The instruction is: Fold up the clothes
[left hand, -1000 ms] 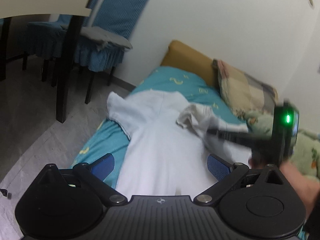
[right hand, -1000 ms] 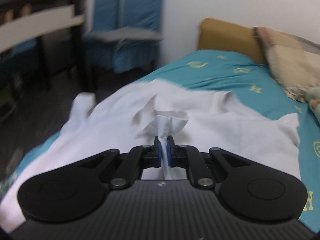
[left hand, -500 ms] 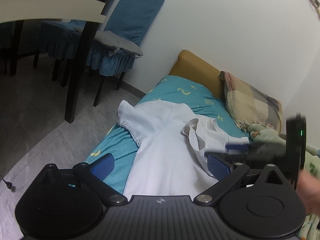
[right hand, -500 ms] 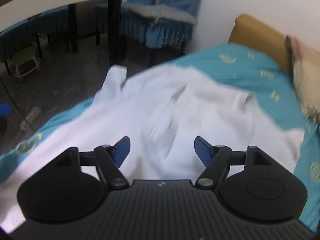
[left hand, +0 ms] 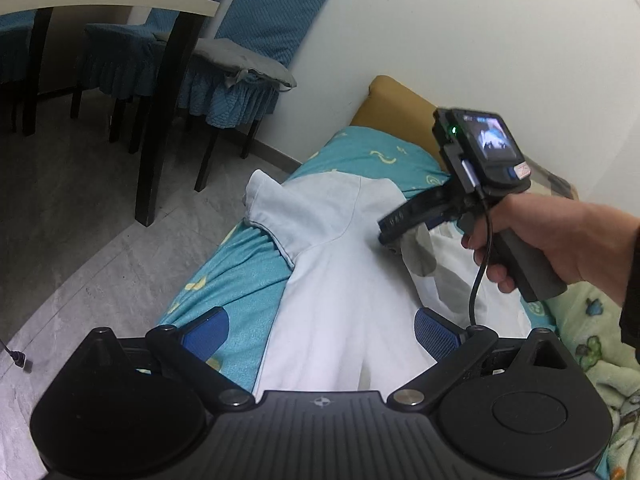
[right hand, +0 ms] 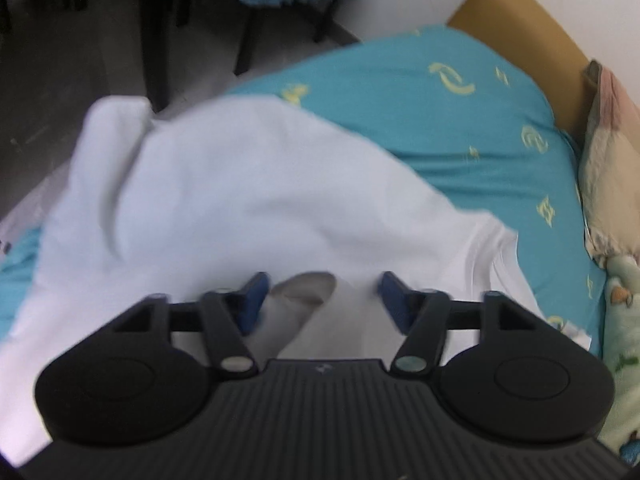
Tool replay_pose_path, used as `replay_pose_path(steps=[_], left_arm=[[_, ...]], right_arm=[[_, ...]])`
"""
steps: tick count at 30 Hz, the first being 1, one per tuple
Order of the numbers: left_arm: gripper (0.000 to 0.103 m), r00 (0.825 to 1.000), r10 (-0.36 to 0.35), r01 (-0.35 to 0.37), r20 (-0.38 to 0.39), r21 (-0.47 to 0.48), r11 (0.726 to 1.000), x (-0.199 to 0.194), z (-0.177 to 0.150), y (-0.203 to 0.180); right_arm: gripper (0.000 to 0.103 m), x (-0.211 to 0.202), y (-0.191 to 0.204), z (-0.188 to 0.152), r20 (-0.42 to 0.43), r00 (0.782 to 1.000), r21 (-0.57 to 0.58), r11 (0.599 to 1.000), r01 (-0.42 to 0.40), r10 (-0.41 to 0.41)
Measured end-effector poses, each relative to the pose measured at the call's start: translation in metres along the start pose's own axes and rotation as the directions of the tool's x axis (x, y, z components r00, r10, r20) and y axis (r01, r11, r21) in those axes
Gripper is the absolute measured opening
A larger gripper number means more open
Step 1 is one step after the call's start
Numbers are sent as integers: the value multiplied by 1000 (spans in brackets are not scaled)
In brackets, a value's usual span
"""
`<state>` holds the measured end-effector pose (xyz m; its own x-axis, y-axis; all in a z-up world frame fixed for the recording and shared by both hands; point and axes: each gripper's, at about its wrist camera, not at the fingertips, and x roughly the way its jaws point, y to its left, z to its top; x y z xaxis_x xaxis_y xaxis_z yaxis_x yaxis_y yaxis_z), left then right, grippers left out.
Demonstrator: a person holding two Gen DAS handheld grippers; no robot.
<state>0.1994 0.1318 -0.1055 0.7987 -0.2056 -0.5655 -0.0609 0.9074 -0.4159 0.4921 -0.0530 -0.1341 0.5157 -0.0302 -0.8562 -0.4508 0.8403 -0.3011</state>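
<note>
A white T-shirt lies spread on the teal bedsheet, one sleeve reaching to the bed's left edge. My left gripper hovers open over the shirt's lower part, nothing between its blue pads. A hand holds my right gripper tilted down at the neck area. In the right wrist view the right gripper has its jaws closing, the grey-lined collar opening lies between the pads, and the pads do not press on the shirt.
Teal-covered chairs and a dark table leg stand on the grey floor left of the bed. A mustard headboard, a patterned pillow and a green blanket border the bed at the far end and right.
My right gripper let go of the pinched white cloth, opened wide, then swung over towards the collar with its jaws narrowing. The left gripper stayed open and nearly still.
</note>
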Motion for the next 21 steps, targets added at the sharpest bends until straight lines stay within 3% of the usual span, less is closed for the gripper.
replay_pose_path(steps=[1,2,5,7,9,11,12,13,14,16,18,19,21], left_arm=[[100,1000,-3,3,4,-3,1000,-1,0,0],[100,1000,-5,5,7,-7,1000,-2,0,1],[100,1000,-3,4,16,-17,1000,-5,1,1],[100,1000,-1,2,26,-20,1000,-8,2,1],[100,999,2,-1,42,-23,1000,-11,3,1],[100,999,6,-5,52,-23,1000,-13,3,0],[100,998,9,-8,54,-22,1000,-13,3,-1],[100,999,12,-11,53,-21,1000,-12,4,-2],[100,999,15,-14,52,-16,1000,-11,4,-2],[100,998,19,-19,55,-1,1000,-10,4,-3],[100,998,24,-25,61,15,1000,-9,4,-5],[100,998,24,-25,61,22,999,-8,4,-5],[100,998,20,-23,61,39,999,-8,4,-7]], right_arm=[[33,0,-5,-4,-2,1000,36,999,-21,21],[10,-2,-10,-7,-1,999,72,997,-37,38],[8,-19,-28,-15,87,996,154,988,11,-24],[8,-38,-47,-17,186,978,279,959,39,-93],[8,-56,-64,-23,273,940,392,916,87,-206],[8,-70,-75,-32,375,883,471,879,81,-283],[10,-70,-78,-35,387,872,500,863,73,-298],[10,-66,-81,-36,385,879,520,853,44,-280],[13,-59,-84,-36,377,895,530,848,3,-239],[35,-45,-85,-36,350,922,529,847,-46,-169],[83,-46,-78,-41,386,904,518,854,-49,-182],[88,-50,-74,-44,414,889,511,858,-51,-194],[89,-60,-68,-52,446,872,498,865,-55,-201]])
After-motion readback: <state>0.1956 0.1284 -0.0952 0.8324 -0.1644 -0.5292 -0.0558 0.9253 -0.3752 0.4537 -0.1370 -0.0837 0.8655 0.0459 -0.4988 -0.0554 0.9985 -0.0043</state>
